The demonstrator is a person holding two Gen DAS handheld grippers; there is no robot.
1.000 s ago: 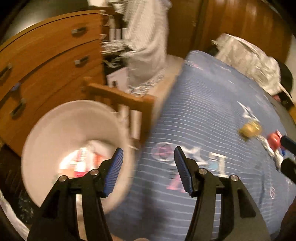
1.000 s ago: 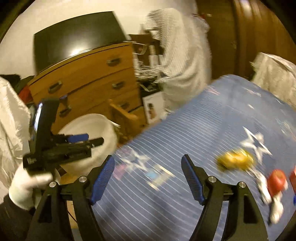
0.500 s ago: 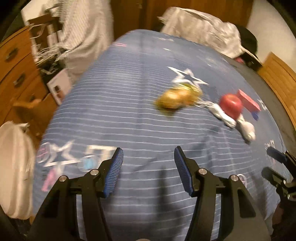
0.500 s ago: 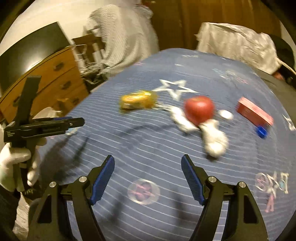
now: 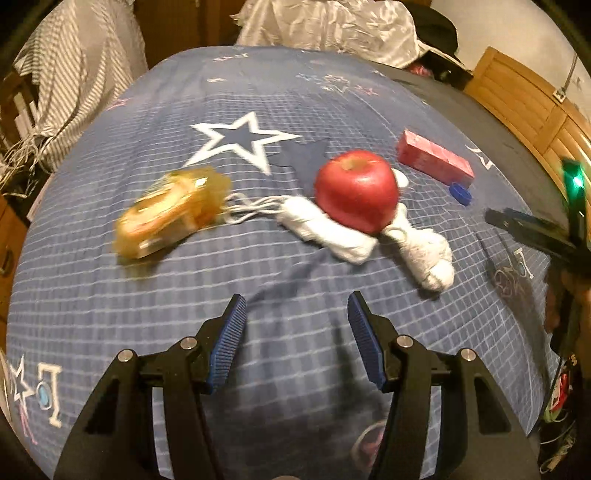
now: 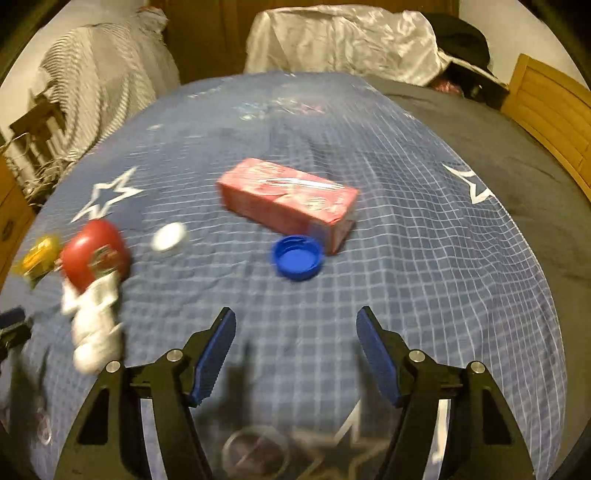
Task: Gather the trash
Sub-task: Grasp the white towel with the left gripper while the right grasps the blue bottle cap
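On the blue star-patterned bedspread (image 5: 295, 96) lie a crumpled yellow wrapper (image 5: 171, 214), a red apple (image 5: 356, 190) resting on a white sock (image 5: 369, 236), a small white cap (image 6: 169, 236), a blue bottle cap (image 6: 297, 256) and a pink carton (image 6: 288, 201). My left gripper (image 5: 295, 339) is open and empty, just short of the sock and apple. My right gripper (image 6: 295, 354) is open and empty, just short of the blue cap and carton (image 5: 434, 160). The right gripper shows at the right edge of the left wrist view (image 5: 535, 232).
A crumpled white sheet (image 5: 332, 26) and a dark garment (image 6: 461, 48) lie at the far end of the bed. A striped grey cloth (image 6: 99, 92) hangs over furniture at the left. A wooden board (image 6: 550, 107) borders the right side.
Both grippers swung from the white bin and dresser on the left over to the bed, and now face the trash items up close. Both stayed open.
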